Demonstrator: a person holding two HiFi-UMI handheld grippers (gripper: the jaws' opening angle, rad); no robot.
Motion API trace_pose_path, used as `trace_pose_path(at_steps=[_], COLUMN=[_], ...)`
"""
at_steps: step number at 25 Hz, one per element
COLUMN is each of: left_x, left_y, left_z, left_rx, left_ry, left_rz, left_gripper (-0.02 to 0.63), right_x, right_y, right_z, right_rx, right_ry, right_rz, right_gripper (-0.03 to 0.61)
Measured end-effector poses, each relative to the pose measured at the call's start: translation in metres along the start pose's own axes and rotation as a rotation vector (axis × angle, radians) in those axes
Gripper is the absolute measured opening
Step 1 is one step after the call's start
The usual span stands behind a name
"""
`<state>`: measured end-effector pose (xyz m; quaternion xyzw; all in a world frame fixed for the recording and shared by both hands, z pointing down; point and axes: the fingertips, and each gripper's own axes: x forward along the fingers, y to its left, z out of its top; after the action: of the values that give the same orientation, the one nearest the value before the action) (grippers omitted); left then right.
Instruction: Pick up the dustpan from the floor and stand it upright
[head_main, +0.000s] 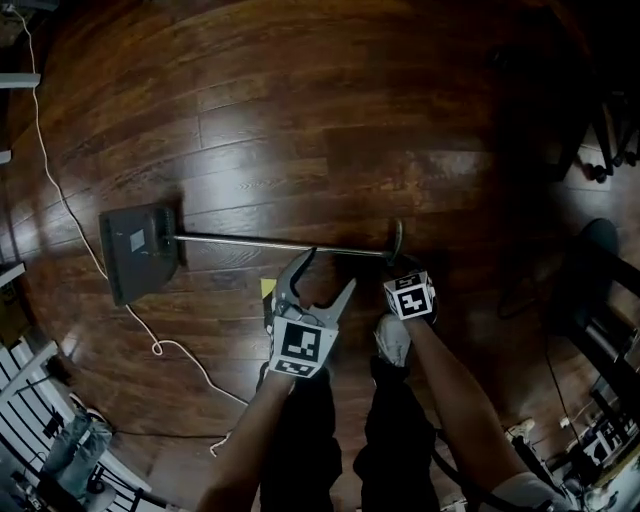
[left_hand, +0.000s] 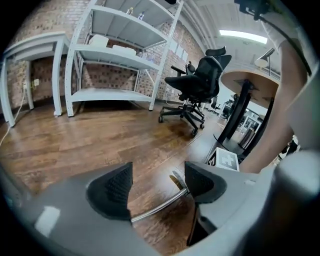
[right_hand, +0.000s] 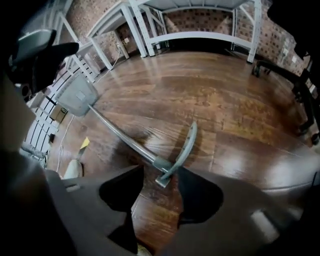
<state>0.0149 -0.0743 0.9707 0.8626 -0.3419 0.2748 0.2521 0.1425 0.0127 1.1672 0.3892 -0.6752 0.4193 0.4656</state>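
The dustpan lies flat on the wood floor, its grey pan (head_main: 140, 250) at the left. Its long metal pole (head_main: 280, 243) runs right to a curved cross grip (head_main: 397, 238). My left gripper (head_main: 322, 280) hovers just on the near side of the pole, jaws spread wide and nothing in them. In the left gripper view the pole (left_hand: 160, 204) passes low between the open pads (left_hand: 114, 189). My right gripper (head_main: 400, 268) points steeply down at the grip end. In the right gripper view the cross grip (right_hand: 184, 147) sits just ahead of the open gripper (right_hand: 161, 176), with the pan (right_hand: 77, 95) far off.
A white cable (head_main: 100, 270) snakes over the floor past the pan, and a yellow scrap (head_main: 267, 288) lies by the left gripper. The person's shoe (head_main: 392, 340) is below the right gripper. A black office chair (left_hand: 197, 82), white shelving (left_hand: 115, 50) and a round table (left_hand: 250, 85) stand further off.
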Motion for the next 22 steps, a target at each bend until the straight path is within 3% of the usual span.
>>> trace_pose_path(at_steps=[4, 8, 13, 18, 22], left_x=[0.006, -0.016, -0.074, -0.122, -0.186], left_y=[0.004, 0.004, -0.018, -0.034, -0.049], left_z=[-0.012, 0.008, 0.077, 0.176, 0.239], left_rx=[-0.023, -0.026, -0.047, -0.039, -0.06], left_ry=[0.015, 0.026, -0.003, -0.097, -0.161], left_rz=[0.003, 0.014, 0.029, 0.05, 0.067], left_gripper=[0.345, 0.345, 0.344, 0.342, 0.341], right_x=[0.014, -0.03, -0.147, -0.273, -0.38], right_y=[-0.017, -0.021, -0.022, -0.045, -0.034], right_z=[-0.011, 0.011, 0.065, 0.137, 0.176], right_rx=[0.139, 0.269, 0.177, 0.062, -0.004], right_ry=[0.031, -0.02, -0.107, -0.183, -0.228], right_rz=[-0.039, -0.061, -0.13, -0.272, -0.356], right_gripper=[0.121, 0.084, 0.081, 0.081, 0.08])
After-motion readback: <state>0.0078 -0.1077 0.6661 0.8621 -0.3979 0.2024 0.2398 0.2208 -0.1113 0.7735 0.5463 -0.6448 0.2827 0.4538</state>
